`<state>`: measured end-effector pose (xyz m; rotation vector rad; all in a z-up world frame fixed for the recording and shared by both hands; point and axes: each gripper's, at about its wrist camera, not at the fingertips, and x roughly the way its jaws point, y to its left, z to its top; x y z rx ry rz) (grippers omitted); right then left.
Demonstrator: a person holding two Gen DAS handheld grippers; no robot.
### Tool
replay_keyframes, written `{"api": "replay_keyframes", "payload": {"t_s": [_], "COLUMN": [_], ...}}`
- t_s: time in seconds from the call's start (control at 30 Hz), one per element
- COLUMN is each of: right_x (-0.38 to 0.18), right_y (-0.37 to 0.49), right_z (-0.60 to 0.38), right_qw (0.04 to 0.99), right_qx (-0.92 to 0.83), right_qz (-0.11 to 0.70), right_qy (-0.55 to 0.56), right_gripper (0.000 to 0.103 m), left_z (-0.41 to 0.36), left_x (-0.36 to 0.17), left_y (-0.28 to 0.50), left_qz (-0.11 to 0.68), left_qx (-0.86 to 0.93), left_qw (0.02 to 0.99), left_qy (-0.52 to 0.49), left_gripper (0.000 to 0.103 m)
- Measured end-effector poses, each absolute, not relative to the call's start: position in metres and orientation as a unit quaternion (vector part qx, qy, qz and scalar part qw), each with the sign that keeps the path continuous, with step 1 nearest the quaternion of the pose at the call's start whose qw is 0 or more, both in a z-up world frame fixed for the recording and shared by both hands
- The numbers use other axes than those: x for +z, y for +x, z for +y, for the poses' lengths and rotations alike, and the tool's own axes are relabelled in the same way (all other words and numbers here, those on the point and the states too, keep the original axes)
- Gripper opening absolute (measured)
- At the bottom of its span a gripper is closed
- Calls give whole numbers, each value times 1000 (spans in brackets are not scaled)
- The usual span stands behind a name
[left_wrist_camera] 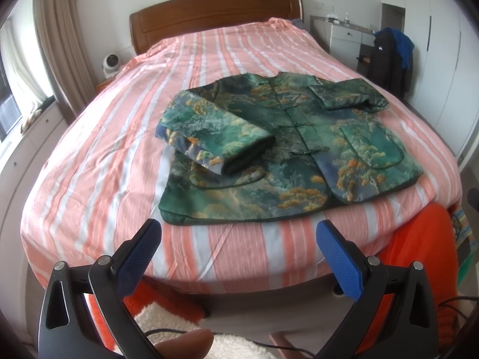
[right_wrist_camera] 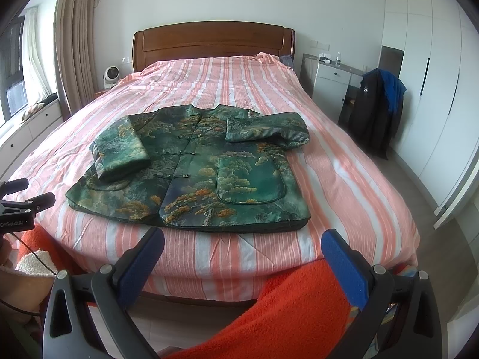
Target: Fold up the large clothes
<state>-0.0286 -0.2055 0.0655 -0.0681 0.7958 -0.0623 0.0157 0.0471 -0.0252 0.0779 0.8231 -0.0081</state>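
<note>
Striped bed (right_wrist_camera: 344,179) holds green jacket (right_wrist_camera: 209,173), both sleeves folded in.

From my feed: daylit bedroom, wooden headboard (right_wrist_camera: 213,43) centre, curtained window (right_wrist_camera: 18,68) left, white wardrobes (right_wrist_camera: 431,83) right.

Bare striped bedspread (right_wrist_camera: 239,254) between bed edge and jacket (right_wrist_camera: 191,173) — open approach, both folded sleeves lying on top
</note>
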Motion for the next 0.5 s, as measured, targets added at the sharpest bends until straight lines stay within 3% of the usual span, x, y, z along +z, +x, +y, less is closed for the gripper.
{"api": "replay_keyframes", "payload": {"t_s": [0.5], "right_x": [64], "right_y": [-26], "right_z": [-205], "right_qw": [919], "right_qx": [-32], "right_qz": [392], "right_qy": [-33], "right_gripper": [103], "left_z": [45], "left_x": [-25], "left_y": [22], "left_qz": [404], "left_qx": [-6], "left_qw": [914], "left_qy": [33], "left_gripper": [103]}}
